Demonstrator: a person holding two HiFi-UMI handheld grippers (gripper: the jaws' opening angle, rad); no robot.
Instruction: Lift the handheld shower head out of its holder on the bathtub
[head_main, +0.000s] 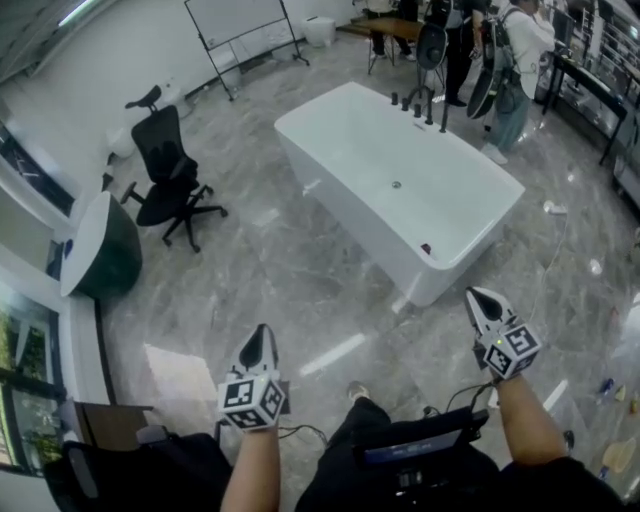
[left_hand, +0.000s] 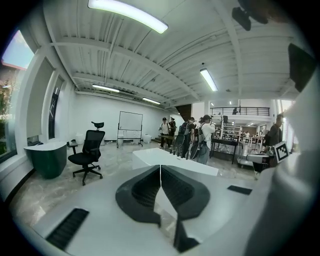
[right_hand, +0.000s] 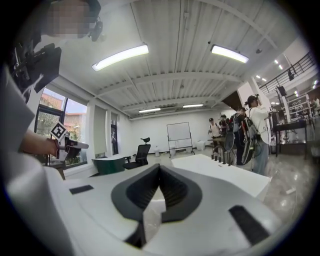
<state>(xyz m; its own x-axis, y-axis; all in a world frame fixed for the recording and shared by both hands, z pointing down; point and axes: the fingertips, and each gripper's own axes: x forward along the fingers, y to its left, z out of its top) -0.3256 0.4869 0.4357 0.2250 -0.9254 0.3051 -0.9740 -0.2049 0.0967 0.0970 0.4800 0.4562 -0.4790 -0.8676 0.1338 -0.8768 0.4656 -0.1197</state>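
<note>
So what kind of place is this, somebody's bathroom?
Probably not: it looks like an open workshop or test hall. A freestanding bathtub sits on a wide stone floor, with an office chair and whiteboard nearby and people standing behind.

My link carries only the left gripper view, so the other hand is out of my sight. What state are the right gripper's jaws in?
Observer: The right gripper has its jaws shut together, with nothing between them.
Operator: My own jaws hide the tub's inside. Is anything lying in it?
Observer: In the head view, only the drain shows on the floor of the bathtub.
Operator: And at the end nearest us?
Observer: A small dark thing sits just inside the near end's rim. It is too small to identify.
</note>
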